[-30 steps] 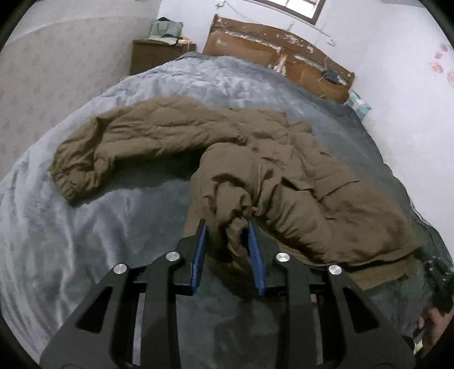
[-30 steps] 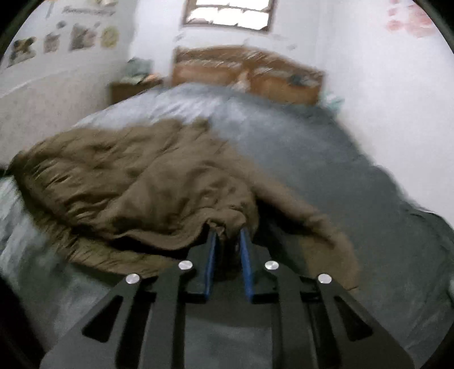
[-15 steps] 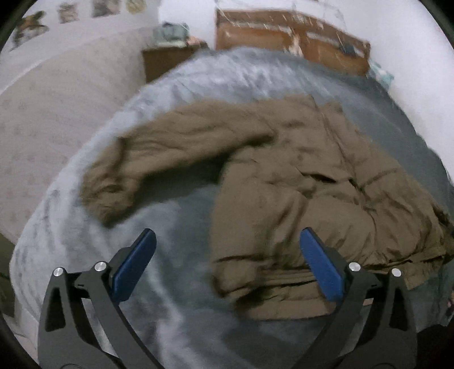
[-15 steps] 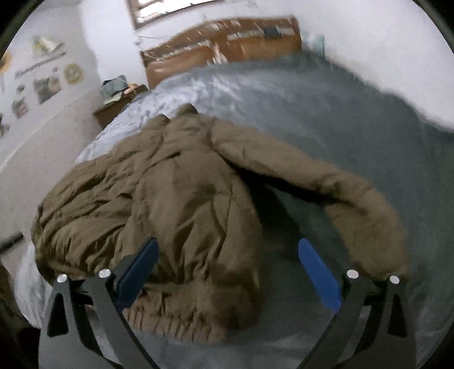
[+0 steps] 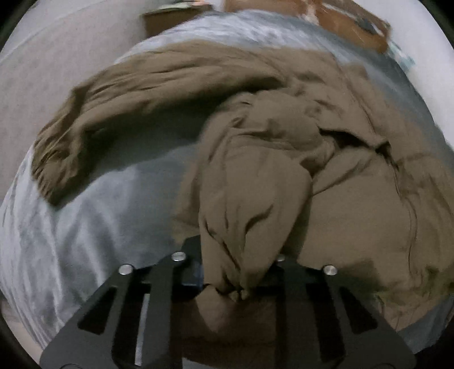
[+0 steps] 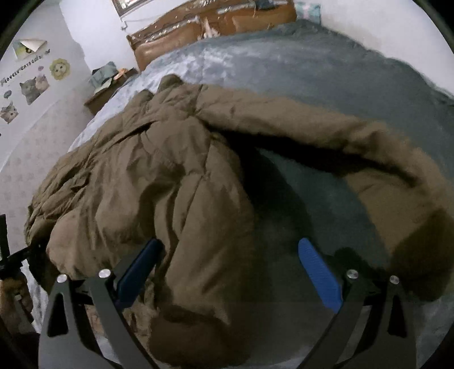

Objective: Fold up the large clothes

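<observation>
One large olive-brown padded jacket (image 5: 326, 159) lies spread across a bed covered with one grey plush blanket (image 5: 93, 215). It has two sleeves: in the left wrist view one sleeve (image 5: 136, 93) stretches out to the left and ends in a gathered cuff near the bed's edge, and in the right wrist view the other sleeve (image 6: 354, 142) reaches out to the right across the blanket, its cuff close to the right claw. The left claw (image 5: 232, 272) is closing on a bunched fold of the jacket's near hem, and the cloth fills the narrow gap between its blue pads so that they are mostly hidden. The right claw (image 6: 229, 275) is spread wide and grips nothing; its two blue fingertips (image 6: 319, 272) stand on either side of the jacket's lower corner, which lies between them without being pinched. At the head of the bed is one brown wooden headboard (image 6: 215, 25), with one wooden nightstand (image 6: 106, 93) beside it carrying a pale green item too small to identify. The left wall carries several cat stickers (image 6: 31, 88) and a line of decorative lettering that is too distorted to read reliably. A window corner shows above the headboard.
</observation>
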`<state>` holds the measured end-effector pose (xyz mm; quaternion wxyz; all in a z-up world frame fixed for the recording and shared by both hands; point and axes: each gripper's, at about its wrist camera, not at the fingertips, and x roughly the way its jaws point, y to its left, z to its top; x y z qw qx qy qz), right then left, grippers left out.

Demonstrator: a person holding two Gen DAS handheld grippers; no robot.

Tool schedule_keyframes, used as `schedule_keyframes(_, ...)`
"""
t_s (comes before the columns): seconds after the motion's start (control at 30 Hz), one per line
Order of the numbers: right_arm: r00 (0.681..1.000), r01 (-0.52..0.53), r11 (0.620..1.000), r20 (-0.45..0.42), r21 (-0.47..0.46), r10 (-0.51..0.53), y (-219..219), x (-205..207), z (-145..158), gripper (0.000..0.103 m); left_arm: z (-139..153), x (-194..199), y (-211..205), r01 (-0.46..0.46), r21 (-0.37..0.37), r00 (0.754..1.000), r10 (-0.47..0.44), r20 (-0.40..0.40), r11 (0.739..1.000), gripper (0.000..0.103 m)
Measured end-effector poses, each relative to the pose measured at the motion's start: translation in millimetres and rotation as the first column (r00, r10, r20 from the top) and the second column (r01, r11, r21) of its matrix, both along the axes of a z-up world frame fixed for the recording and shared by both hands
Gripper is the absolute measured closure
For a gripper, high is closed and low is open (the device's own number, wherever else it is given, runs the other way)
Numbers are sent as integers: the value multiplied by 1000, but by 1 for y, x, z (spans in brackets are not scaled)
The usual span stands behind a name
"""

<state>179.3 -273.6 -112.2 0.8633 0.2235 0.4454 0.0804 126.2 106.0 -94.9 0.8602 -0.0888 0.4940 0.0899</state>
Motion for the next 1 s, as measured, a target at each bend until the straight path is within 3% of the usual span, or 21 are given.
schedule_keyframes(0.13,999,-53,999,-12,11,53,14,2,-2,4,-2,-15,32,-99,-18,995,99,-3,995,86)
schedule_keyframes(0.27,974,-182,982,-127,49,187,38,5,-25,9,-15,-14,17,-46,41,997,48,-52,998,86)
schedule_keyframes(0.33,957,-246,969,-161,-13,241,53,5,-31,52,-17,-15,10,-28,73,997,32,-63,997,86)
schedule_keyframes(0.43,963,-240,970,-133,-25,235,51,1,-22,81,-18,-16,10,-12,50,997,16,-76,999,86)
schedule_keyframes(0.5,975,-201,979,-103,-45,196,42,-5,-13,87,-18,-16,3,13,48,996,-9,-83,999,86)
schedule_keyframes(0.63,998,-58,988,-12,-146,57,15,-27,14,92,-12,-15,-22,121,71,988,-114,-100,990,86)
schedule_keyframes(0.8,991,131,961,61,-242,-120,-19,-52,36,93,-1,-22,-66,274,47,959,-269,-94,960,86)
schedule_keyframes(0.87,986,167,952,58,-255,-157,-25,-62,40,93,9,-28,-70,285,39,957,-283,-56,958,86)
schedule_keyframes(1.0,996,86,981,13,-174,-85,-26,-69,37,92,40,-39,-42,204,-25,978,-203,36,979,86)
